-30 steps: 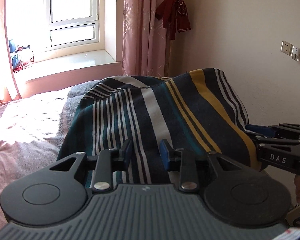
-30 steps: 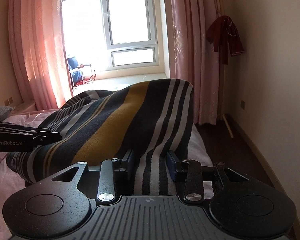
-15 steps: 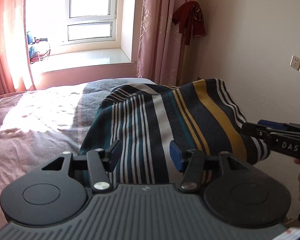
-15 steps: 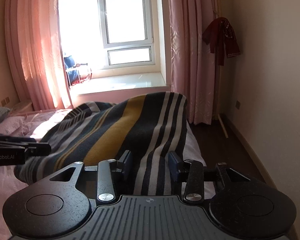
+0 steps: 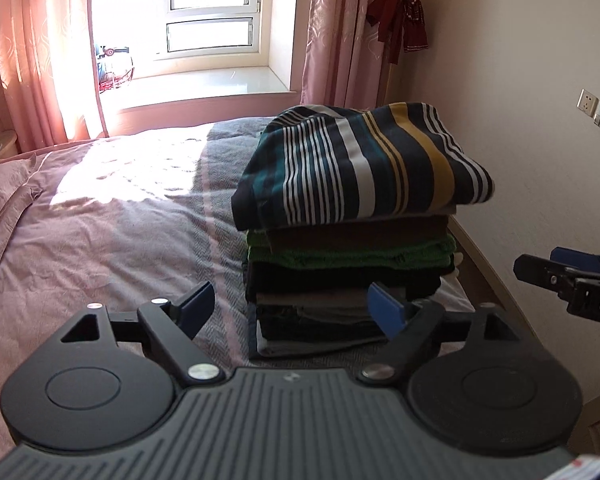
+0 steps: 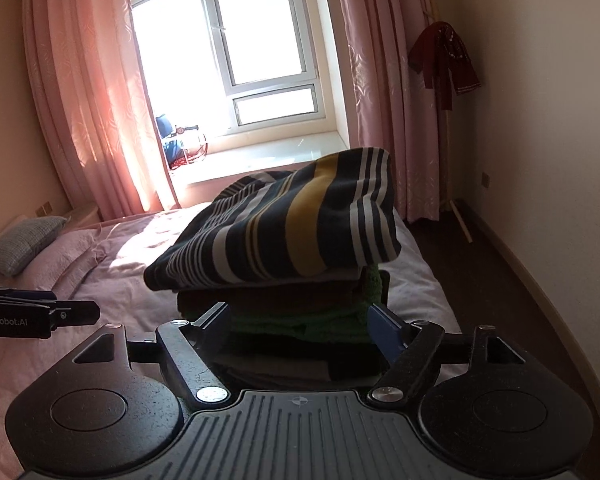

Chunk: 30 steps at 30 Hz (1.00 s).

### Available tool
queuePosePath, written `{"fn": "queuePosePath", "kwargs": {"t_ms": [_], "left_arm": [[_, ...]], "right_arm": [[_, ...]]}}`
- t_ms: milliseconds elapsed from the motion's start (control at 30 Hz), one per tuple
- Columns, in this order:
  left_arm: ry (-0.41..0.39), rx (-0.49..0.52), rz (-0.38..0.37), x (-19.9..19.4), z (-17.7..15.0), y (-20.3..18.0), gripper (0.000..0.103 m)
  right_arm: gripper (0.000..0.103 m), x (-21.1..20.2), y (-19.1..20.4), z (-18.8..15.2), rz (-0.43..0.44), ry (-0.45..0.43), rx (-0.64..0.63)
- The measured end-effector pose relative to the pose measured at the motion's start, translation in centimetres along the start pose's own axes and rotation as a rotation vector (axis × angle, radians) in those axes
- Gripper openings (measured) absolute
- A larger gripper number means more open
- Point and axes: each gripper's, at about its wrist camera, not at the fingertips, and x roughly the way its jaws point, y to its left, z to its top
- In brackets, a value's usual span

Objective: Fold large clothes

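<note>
Now that my left gripper (image 5: pixel 290 307) and right gripper (image 6: pixel 298 322) have let go, jaws opening empty, the folded striped sweater (image 5: pixel 360 168) rests atop the stack of folded clothes (image 5: pixel 348 280).

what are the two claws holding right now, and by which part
Nothing. Both the left claw and the right claw are opening with nothing gripped; the striped shirt lies free on top of the pile.

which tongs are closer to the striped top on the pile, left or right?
Hard to call; neither touches it. Both tongs are opening with nothing between them. The left tongs sit back, facing the striped top's front; the right tongs sit low before the pile, perhaps slightly nearer.
</note>
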Motion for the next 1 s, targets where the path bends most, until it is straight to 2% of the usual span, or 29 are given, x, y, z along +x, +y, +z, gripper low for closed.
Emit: {"fn": "queuePosePath", "kwargs": {"t_ms": [267, 400, 567, 633, 767, 1000], "left_arm": [[-0.012, 0.03, -0.011, -5.4, -4.2, 1.4, 0.091], [-0.064, 0.045, -0.012, -8.1, -6.3, 1.8, 0.102], [-0.121, 0.078, -0.04, -11.6, -8.9, 1.9, 0.102], [-0.109, 0.086, -0.056, -12.5, -9.6, 1.9, 0.102], [-0.081, 0.103, -0.034, -13.8, -10.6, 1.7, 0.102], [-0.05, 0.059, -0.011, -14.9, -11.4, 1.3, 0.102]], "right_arm": [[0.074, -6.3, 4.3, -3.9, -0.023, 0.02, 0.075], [0.074, -8.7, 6.4, -5.8, -0.058, 0.022, 0.101], [0.074, -12.5, 8.4, -8.3, -0.092, 0.006, 0.134], [0.074, -13.6, 9.1, -9.0, -0.101, 0.008, 0.147], [0.074, -15.1, 9.9, -9.8, -0.108, 0.028, 0.164], [0.074, -16.4, 10.8, -10.2, -0.11, 0.062, 0.11]]}}
